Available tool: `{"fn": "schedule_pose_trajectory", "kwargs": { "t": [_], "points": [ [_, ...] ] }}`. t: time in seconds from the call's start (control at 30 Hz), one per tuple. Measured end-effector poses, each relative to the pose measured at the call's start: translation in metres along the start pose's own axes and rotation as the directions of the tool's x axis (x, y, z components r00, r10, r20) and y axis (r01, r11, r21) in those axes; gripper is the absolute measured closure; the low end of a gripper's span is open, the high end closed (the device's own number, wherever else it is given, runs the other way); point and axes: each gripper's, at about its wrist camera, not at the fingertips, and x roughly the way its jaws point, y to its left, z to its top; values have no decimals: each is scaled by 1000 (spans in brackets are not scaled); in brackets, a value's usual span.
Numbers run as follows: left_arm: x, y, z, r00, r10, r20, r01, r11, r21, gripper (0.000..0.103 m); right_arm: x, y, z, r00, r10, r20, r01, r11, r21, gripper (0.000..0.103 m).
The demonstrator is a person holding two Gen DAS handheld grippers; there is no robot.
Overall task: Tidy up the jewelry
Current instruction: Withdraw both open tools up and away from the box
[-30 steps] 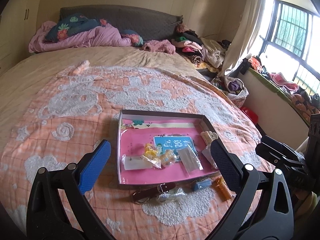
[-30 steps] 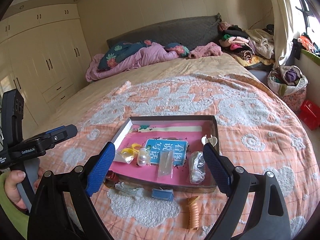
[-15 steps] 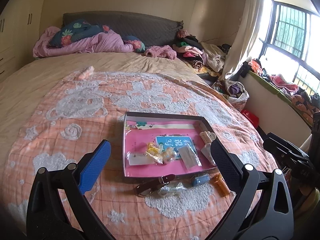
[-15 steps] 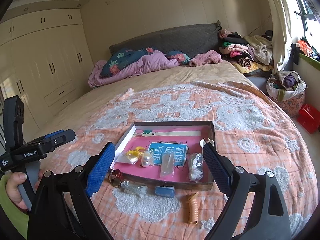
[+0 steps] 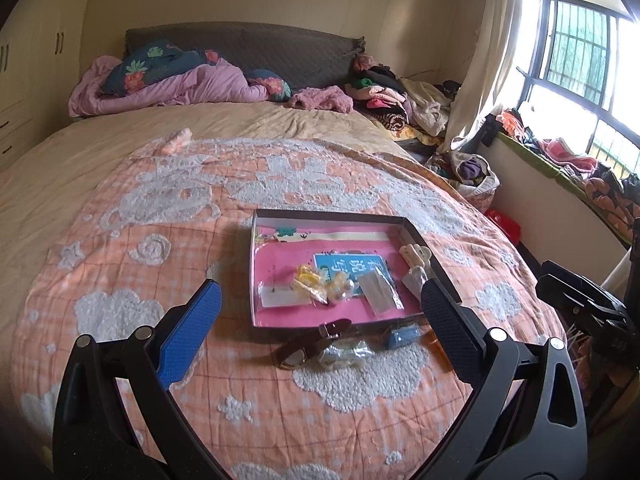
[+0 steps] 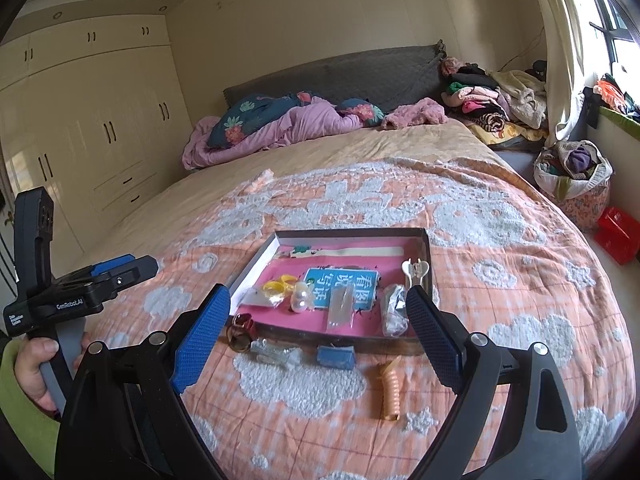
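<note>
A shallow box with a pink lining (image 5: 276, 312) (image 6: 256, 264) lies on the bed's orange quilt. Inside are yellow rings (image 6: 280, 285), a pearl piece (image 6: 301, 300), clear packets (image 6: 340, 306) and a cream hair clip (image 6: 416, 270). In front of the box lie a brown strap (image 5: 308, 340), a clear bag (image 6: 276, 354), a blue block (image 6: 336, 357) and an orange spiral clip (image 6: 390, 394). My left gripper (image 5: 320, 328) is open, held back from the box with nothing between its fingers. My right gripper (image 6: 316, 332) is open too, also short of the box.
The orange quilt (image 5: 160, 248) covers the near half of the bed. Pink bedding and pillows (image 6: 280, 124) are heaped at the headboard, clothes (image 6: 492, 100) piled at the far right. A laundry bag (image 6: 572, 172) and red box (image 6: 618, 232) sit on the floor. Wardrobes (image 6: 100, 120) line the left wall.
Both grippers have drawn back from the box, which looks smaller and farther in both views. Both stay open; nothing was picked up.
</note>
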Motion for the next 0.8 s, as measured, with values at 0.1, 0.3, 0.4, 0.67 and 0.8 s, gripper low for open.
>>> {"fn": "schedule_pose_trajectory", "kwargs": {
  "t": [0.1, 0.3, 0.4, 0.67, 0.8],
  "points": [
    [-1, -1, -5, 1000, 4, -6, -4, 1000, 7, 10, -3, 3, -5, 1000, 1, -7, -1, 1000, -3, 14],
    [-4, -4, -15, 1000, 6, -19, -5, 1000, 19, 10, -8, 7, -9, 1000, 3, -11, -3, 1000, -11, 14],
    [-5, -5, -18, 1000, 7, -24, -6, 1000, 25, 10, -9, 9, -11, 1000, 4, -16, -5, 1000, -17, 14],
    [-4, -6, -28, 999, 11, -46, -10, 999, 37, 10, -7, 15, -22, 999, 7, -42, -8, 1000, -27, 14],
    [-2, -5, -33, 998, 15, -62, -13, 999, 40, 10, -3, 15, -28, 998, 9, -65, -11, 1000, -25, 14]
  ]
}}
